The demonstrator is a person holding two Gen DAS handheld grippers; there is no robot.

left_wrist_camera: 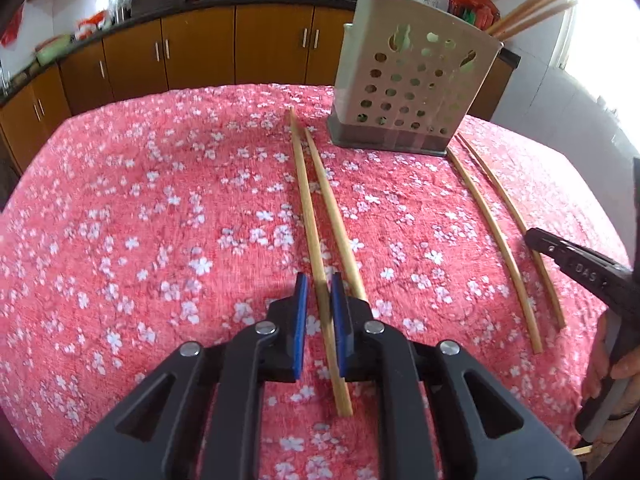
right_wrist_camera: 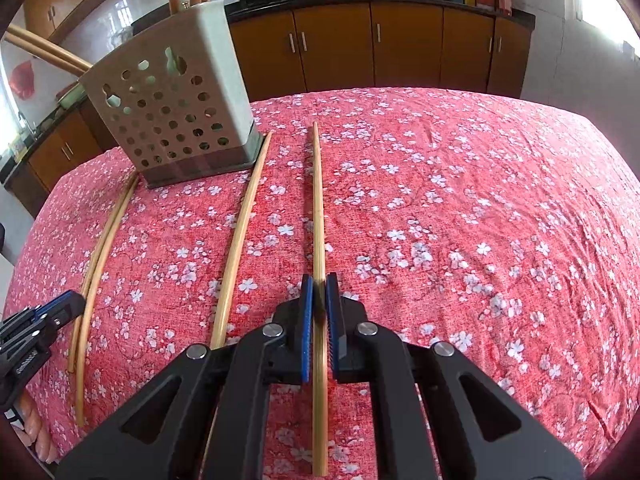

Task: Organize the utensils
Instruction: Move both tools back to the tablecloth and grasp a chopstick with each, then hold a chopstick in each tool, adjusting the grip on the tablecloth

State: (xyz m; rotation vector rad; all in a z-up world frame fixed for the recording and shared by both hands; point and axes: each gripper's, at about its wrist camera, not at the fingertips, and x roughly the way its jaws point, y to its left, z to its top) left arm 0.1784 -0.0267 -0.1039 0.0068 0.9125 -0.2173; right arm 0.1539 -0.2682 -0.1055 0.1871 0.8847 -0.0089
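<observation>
The chopsticks standing in the perforated holder run out past the top edge of both views, so their upper ends cannot be seen. In the left wrist view, the right gripper is cut off by the right edge. The items on the far counter are too blurred to identify.

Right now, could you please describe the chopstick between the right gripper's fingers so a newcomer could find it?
Start at the perforated beige utensil holder on the red floral tablecloth. Four loose bamboo chopsticks lie in front of it. The target is the pale bamboo chopstick farthest right, lying alone and straight, its near part between the right gripper's blue-padded fingers.
</observation>
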